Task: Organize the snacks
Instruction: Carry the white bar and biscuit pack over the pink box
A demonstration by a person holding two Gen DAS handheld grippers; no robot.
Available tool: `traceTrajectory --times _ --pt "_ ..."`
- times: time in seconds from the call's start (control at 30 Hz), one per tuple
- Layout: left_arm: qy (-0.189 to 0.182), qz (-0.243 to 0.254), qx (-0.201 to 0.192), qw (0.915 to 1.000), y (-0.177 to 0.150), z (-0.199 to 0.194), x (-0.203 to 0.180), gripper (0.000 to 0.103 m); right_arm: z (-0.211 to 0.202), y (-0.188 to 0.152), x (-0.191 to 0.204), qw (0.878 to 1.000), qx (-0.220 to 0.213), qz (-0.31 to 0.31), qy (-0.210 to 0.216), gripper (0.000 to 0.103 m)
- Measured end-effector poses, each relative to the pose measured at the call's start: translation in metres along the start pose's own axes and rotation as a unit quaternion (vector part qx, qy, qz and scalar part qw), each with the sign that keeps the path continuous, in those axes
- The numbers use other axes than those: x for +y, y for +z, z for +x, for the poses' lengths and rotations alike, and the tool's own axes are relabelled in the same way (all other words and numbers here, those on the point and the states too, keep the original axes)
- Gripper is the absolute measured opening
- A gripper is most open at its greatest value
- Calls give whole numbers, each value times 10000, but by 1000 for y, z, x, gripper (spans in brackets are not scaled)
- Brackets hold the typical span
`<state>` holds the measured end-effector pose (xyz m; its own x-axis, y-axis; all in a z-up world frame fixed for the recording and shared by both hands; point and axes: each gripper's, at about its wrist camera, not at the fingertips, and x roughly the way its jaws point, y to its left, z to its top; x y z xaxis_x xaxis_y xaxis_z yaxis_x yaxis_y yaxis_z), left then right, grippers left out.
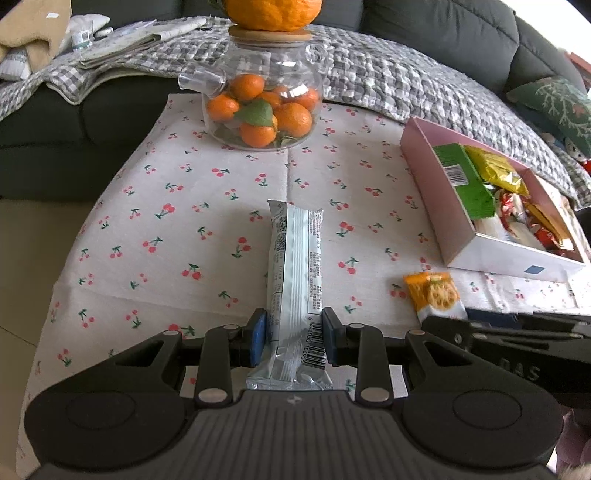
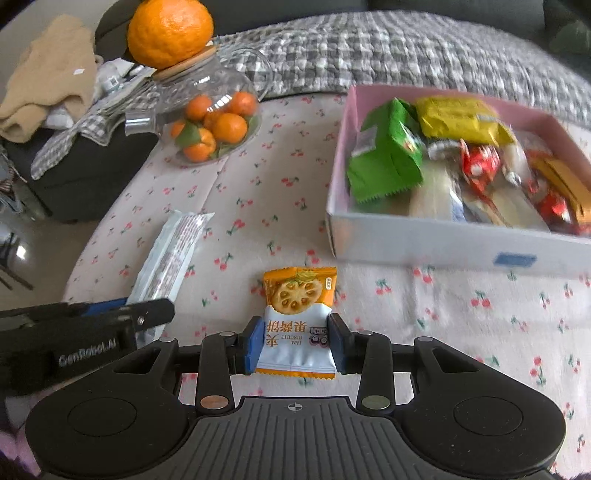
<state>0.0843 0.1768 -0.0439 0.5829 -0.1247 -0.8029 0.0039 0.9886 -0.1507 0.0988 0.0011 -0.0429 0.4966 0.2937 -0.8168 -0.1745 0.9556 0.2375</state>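
A long silver snack bar wrapper [image 1: 295,280] lies on the cherry-print tablecloth [image 1: 166,229]. My left gripper [image 1: 293,338] has its blue pads against both sides of the bar's near end. The bar also shows in the right wrist view [image 2: 168,254]. An orange-and-white jam biscuit packet [image 2: 297,325] sits between the pads of my right gripper [image 2: 297,345], which close on its sides; it also shows in the left wrist view [image 1: 434,295]. A pink box [image 2: 341,155] holding several snack packets stands at the right, and also shows in the left wrist view [image 1: 424,177].
A glass teapot [image 1: 258,99] full of small oranges stands at the table's far side, with a large orange [image 1: 271,13] on its lid. A dark sofa with a checked blanket [image 1: 388,74] lies behind the table. The table's left edge drops to the floor.
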Motion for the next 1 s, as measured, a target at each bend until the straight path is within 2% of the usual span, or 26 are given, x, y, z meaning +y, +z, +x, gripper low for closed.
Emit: traceTrajectory --times 0.43,0.57,0.83,0.87,0.93,1.0 --pt "-344 -85 -199 9992 8 -14 -20 28 -30 -6 -61 9958 310 743 433 37" --pt "-452 -128 -288 9985 14 -18 -27 26 -46 0 -82 9933 206 1007 520 37" --pt "-810 -108 -502 9954 32 -22 -60 23 -82 26 -130 9833 -379 1643 679 37" --pt "-828 -111 -550 9950 34 -24 -63 21 -85 30 -136 9811 -442 1746 710 37" --pt "-898 -107 -647 9938 39 -28 -68 0 -90 36 -146 9773 -544 1890 792 37" --pt "-962 -118 -763 9924 44 -33 -72 1 -94 43 -154 9746 -641 1975 837 37"
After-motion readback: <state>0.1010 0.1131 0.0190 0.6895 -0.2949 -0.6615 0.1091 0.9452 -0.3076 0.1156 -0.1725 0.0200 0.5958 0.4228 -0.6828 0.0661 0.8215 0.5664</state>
